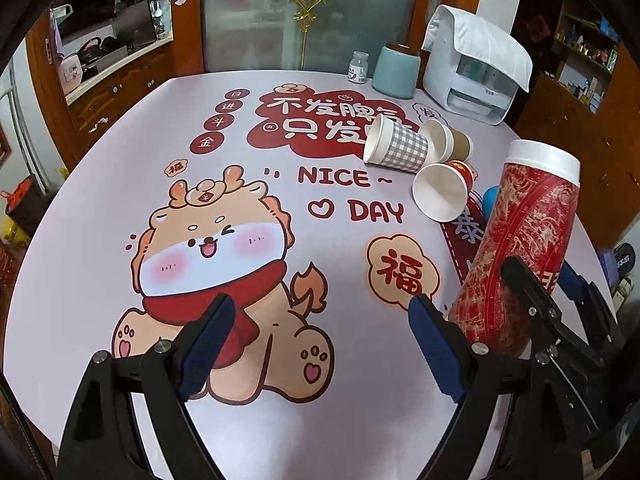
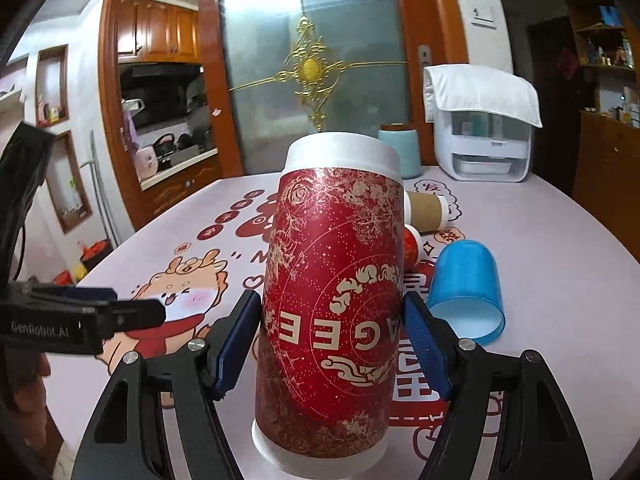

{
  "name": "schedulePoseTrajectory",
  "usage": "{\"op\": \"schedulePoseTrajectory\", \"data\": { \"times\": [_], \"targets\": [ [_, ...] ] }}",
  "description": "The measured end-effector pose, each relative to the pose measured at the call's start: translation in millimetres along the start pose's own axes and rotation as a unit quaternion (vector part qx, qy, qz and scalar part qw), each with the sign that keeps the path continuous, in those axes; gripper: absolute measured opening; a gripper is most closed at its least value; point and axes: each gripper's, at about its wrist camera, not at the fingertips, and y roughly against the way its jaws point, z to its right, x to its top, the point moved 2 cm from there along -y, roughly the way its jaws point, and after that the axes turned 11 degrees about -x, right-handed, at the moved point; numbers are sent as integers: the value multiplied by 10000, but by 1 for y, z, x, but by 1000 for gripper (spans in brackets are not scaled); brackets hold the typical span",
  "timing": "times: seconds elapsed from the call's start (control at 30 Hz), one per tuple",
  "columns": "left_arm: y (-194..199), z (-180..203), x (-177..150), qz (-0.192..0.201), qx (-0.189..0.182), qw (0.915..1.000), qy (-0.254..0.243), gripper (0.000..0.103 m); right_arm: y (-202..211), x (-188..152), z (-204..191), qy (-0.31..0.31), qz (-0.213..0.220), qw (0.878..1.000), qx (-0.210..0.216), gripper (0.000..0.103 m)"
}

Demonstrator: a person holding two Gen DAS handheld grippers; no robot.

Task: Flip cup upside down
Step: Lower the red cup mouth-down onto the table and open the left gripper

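A tall red and gold cup [image 2: 332, 304] with white ends stands on the table with its lettering upside down. My right gripper [image 2: 332, 320] has its blue pads at both sides of the cup, touching or nearly touching. The cup also shows in the left wrist view [image 1: 520, 248], with the right gripper [image 1: 536, 288] around it. My left gripper [image 1: 318, 340] is open and empty above the cartoon dog print, left of the cup; it shows in the right wrist view [image 2: 100, 312] too.
Three paper cups lie on their sides: a checked one [image 1: 396, 146], a brown one [image 1: 448, 140] and a red one [image 1: 442, 192]. A blue plastic cup [image 2: 466, 292] lies right of the red cup. A teal canister [image 1: 396, 70], a small bottle [image 1: 358, 66] and a white appliance [image 1: 472, 76] stand at the far edge.
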Motion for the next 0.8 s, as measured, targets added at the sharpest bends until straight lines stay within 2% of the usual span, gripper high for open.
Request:
{"op": "schedulePoseTrajectory", "data": {
  "times": [0.43, 0.6, 0.7, 0.8],
  "targets": [
    [16, 22, -18, 193, -101, 9994, -285, 88, 48, -33, -6, 725, 125, 9973, -40, 73],
    [25, 28, -24, 317, -75, 9987, -391, 88, 50, -39, -15, 952, 198, 9952, -104, 73],
    [28, 29, -26, 356, -53, 9985, -404, 88, 48, -48, -16, 966, 37, 9953, -67, 73],
    [30, 30, -27, 361, -30, 9985, -416, 88, 50, -52, -17, 937, 73, 9955, -90, 73]
  ]
}}
